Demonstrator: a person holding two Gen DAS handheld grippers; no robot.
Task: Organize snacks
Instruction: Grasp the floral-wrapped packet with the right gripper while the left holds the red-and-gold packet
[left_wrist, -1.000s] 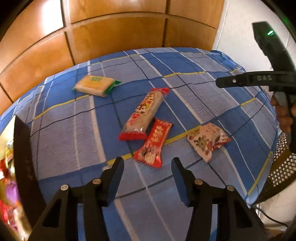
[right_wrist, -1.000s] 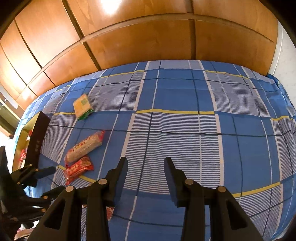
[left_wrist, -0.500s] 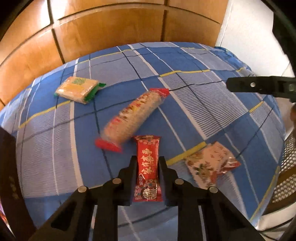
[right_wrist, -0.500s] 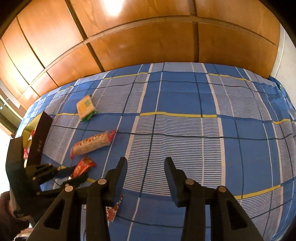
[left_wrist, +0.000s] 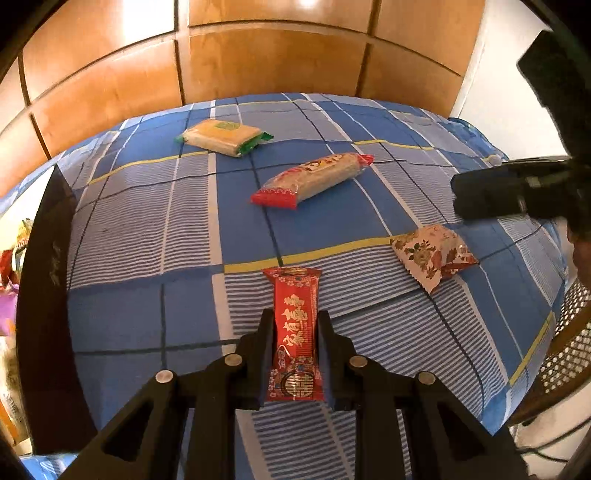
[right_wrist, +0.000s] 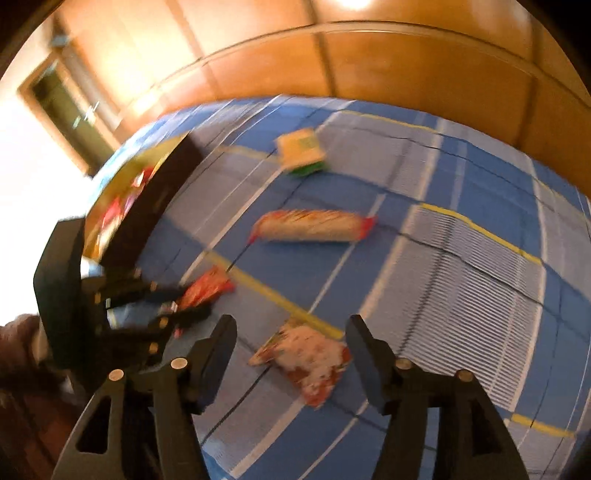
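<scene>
Left gripper pinches the red bar just off the bed. Right gripper spreads, jaws opening over the floral packet. Three snacks left; box waits alongside.

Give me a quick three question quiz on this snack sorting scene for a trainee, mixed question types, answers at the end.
1. True or false: the left gripper is shut on the red snack bar.
2. Which packet lies between the right gripper's opening fingers? A) green-edged cracker pack B) floral packet C) long biscuit roll
3. Fill in: the loose snacks lie on a blue checked ____.

Key: 1 true; 2 B; 3 cloth.
</scene>
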